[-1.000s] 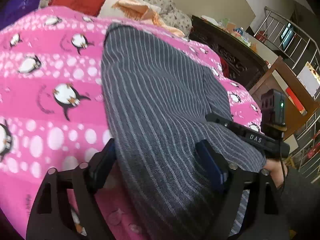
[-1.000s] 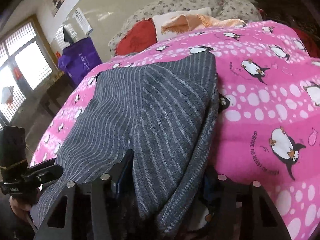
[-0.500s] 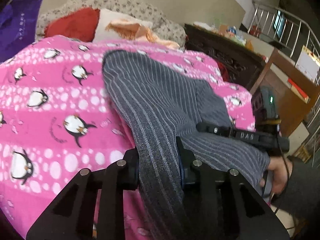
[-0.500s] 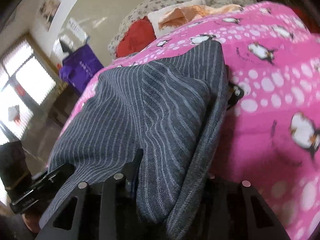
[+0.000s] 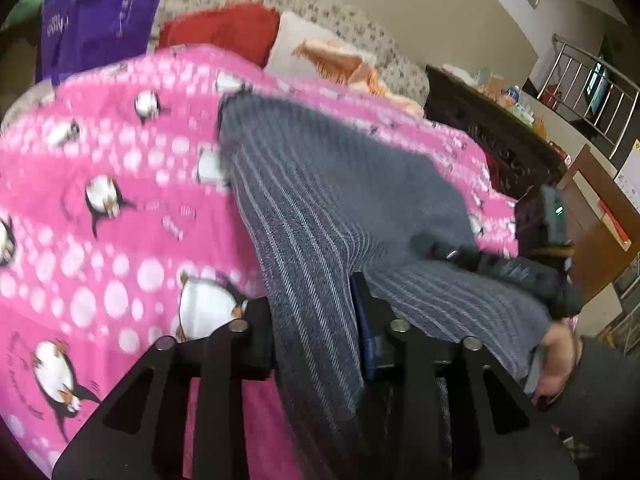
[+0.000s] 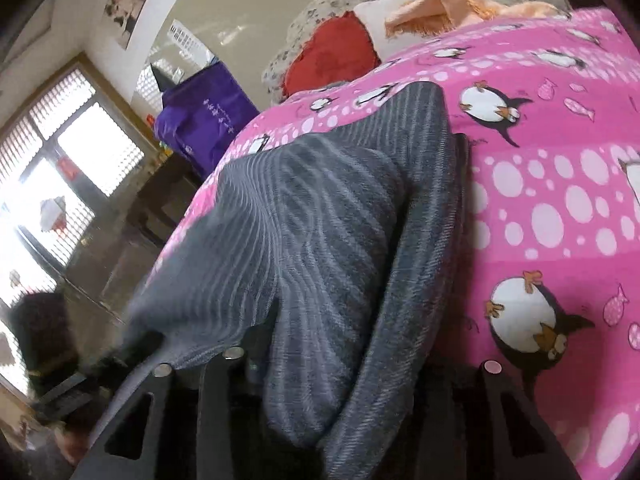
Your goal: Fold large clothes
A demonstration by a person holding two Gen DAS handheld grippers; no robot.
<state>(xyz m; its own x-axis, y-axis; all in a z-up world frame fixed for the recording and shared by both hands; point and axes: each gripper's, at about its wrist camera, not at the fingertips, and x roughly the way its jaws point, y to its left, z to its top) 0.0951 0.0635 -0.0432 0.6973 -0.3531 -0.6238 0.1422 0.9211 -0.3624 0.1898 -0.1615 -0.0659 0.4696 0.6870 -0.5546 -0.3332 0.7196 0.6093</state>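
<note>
A grey striped garment lies spread on a pink penguin blanket. My left gripper has a bunched fold of its near edge between the pads; the jaws are opening slightly but still press on the cloth. In the right wrist view the same garment rises in a ridge out of my right gripper, which is shut on the cloth; its right finger is hidden under the fabric. The right gripper's body and the hand holding it show at the right of the left wrist view.
A red pillow, a white pillow and an orange cloth lie at the bed's far end. A purple bag stands beyond the bed. A dark carved cabinet and a wooden desk flank the right side. A bright window is at left.
Both grippers closed on the garment's near edge, then moved forward over the bed with it. The cloth now bunches into raised folds instead of lying flat.
</note>
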